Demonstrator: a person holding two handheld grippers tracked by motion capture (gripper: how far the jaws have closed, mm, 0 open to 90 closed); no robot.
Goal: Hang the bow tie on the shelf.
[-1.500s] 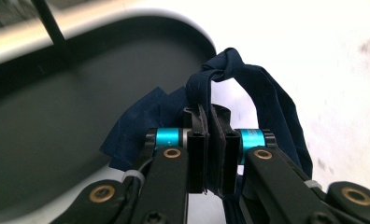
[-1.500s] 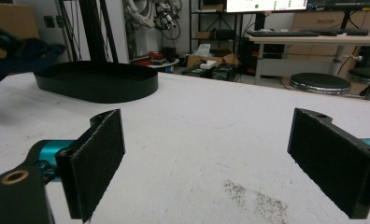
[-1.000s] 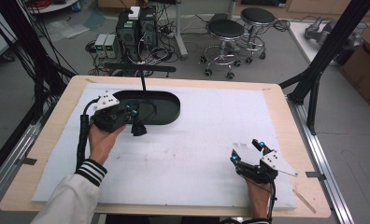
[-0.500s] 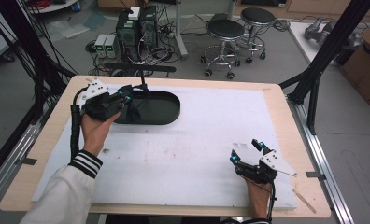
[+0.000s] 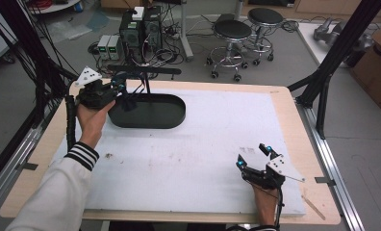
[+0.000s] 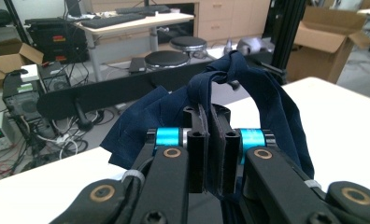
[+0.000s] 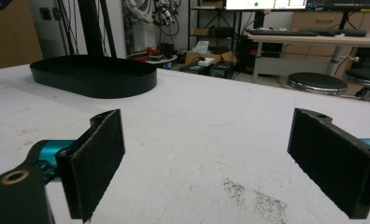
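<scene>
My left gripper (image 5: 124, 96) is shut on a dark blue cloth (image 5: 130, 104) and holds it up at the left end of the black oval tray (image 5: 171, 115). In the left gripper view the jaws (image 6: 213, 140) pinch a fold of the cloth (image 6: 253, 88), which bunches over and around them. A black stand with a flat crossbar (image 5: 145, 72) rises just behind the tray, close to this gripper. My right gripper (image 5: 255, 157) rests on the white mat near the front right, open with nothing between its pads (image 7: 99, 158). The tray (image 7: 94, 74) lies far off to the left in the right gripper view.
A white mat (image 5: 212, 144) covers the wooden table (image 5: 294, 115). The crossbar (image 6: 103, 91) lies close ahead in the left gripper view. Beyond the table's far edge are stools (image 5: 233, 31), computers (image 5: 140, 26) and cables on the floor. Black frame posts stand at both sides.
My left hand has risen and moved toward the far left with the cloth, from over the tray's front left to its left end by the stand. The right gripper has stayed put.
</scene>
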